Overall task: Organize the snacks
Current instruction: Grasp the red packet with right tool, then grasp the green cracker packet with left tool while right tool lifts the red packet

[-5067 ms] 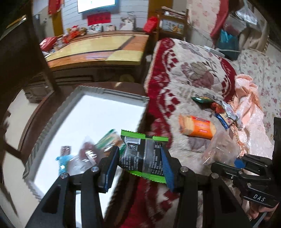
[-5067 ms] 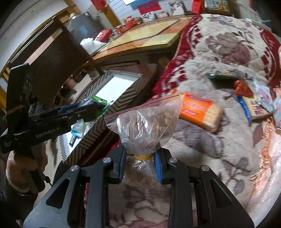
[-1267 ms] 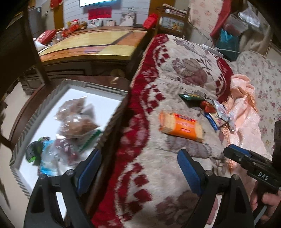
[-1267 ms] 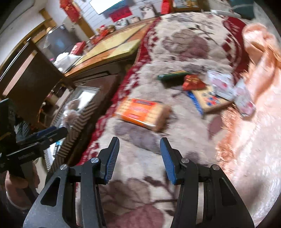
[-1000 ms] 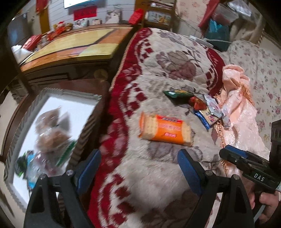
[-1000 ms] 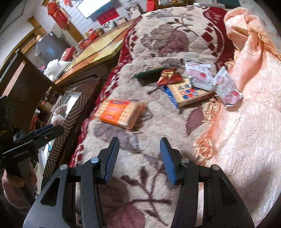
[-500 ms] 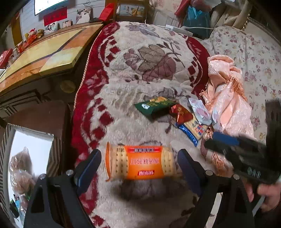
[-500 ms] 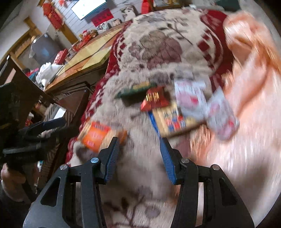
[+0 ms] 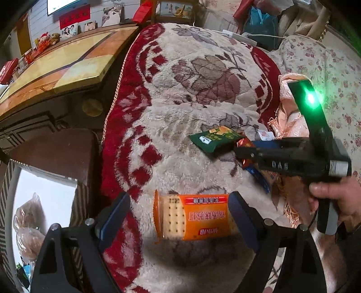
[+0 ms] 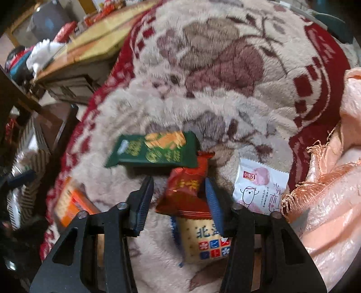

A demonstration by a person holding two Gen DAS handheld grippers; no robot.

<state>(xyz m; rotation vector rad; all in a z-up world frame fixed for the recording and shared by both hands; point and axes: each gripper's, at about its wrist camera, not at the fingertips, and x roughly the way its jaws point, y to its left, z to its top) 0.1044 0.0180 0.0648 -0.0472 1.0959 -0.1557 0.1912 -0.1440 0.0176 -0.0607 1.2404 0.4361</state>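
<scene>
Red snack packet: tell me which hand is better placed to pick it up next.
Right. The right gripper already straddles the red snack packet and is closing on it. The left gripper is wide open around the orange cracker pack, away from the red packet.

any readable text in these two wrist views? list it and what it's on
"DAS" (the last letter blurred): on the black body of the right claw.
"北": first big blue character on the cream cracker packet with blue trim; the next is cut off by a finger.
Red label on the white and pink pouch: too small.
Orange cracker pack, dark green packet, red foil packet, red wall banner: print unreadable.
</scene>
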